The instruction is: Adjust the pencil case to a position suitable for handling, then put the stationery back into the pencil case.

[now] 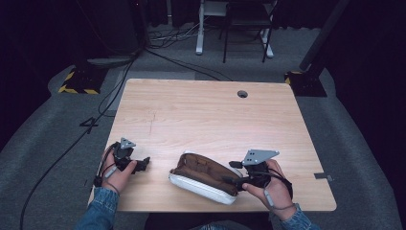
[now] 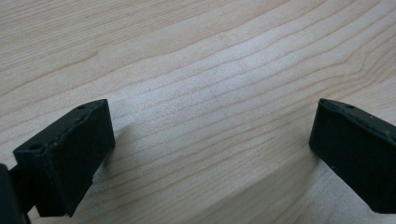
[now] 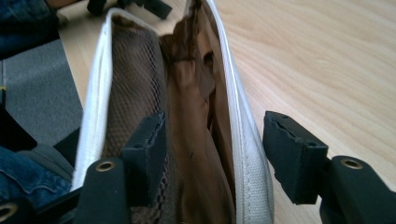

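The white fabric pouch with a brown lining lies near the near edge of the light wooden table, right of centre, its long axis running from left-far to right-near, its mouth gaping toward the far side. The right gripper sits at the pouch's right end and is the nearer of the two tools by a clear margin. In the right gripper view the jaws stand spread and straddle the far white wall: one black pad is inside the mouth against the brown mesh pocket, the other outside over bare wood, and neither visibly presses the fabric. Judgement: the wall is released or not yet gripped; any further pull calls for closing on that rim. The pouch interior shows brown lining and mesh; no contents can be made out. The left gripper rests near the near-left corner, well apart from the pouch's left end, jaws wide apart over bare table, holding nothing.
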`<act>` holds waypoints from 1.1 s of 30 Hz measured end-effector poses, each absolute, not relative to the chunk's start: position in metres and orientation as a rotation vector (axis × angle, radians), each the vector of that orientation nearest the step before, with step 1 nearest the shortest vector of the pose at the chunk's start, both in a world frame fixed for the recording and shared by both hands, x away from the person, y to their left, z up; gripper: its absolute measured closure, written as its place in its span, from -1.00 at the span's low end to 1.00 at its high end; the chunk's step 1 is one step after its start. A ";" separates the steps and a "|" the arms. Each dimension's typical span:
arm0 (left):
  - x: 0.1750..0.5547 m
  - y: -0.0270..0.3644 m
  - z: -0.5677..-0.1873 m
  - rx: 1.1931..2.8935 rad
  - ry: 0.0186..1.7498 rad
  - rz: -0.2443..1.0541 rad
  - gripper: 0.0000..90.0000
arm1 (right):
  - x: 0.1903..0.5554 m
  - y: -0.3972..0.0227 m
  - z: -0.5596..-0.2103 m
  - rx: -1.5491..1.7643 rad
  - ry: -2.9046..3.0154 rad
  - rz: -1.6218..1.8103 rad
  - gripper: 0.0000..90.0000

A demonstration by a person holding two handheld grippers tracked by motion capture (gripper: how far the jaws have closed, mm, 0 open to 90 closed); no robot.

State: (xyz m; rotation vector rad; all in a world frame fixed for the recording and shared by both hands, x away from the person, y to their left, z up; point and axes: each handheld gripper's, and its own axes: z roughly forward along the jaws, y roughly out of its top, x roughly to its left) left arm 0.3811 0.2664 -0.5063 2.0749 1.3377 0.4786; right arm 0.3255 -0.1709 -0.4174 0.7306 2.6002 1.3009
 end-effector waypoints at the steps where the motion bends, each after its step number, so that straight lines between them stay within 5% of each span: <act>1: 0.382 0.266 -0.507 2.071 1.338 0.476 -0.99 | 0.326 -0.171 -0.417 0.731 2.600 1.301 -0.09; 17: 0.384 0.265 -0.506 2.074 1.337 0.484 -1.00 | 0.330 -0.216 -0.388 0.888 2.387 1.310 -0.10; 33: 0.385 0.265 -0.506 2.079 1.335 0.482 -1.00 | 0.354 -0.249 -0.419 1.209 2.263 0.992 -0.28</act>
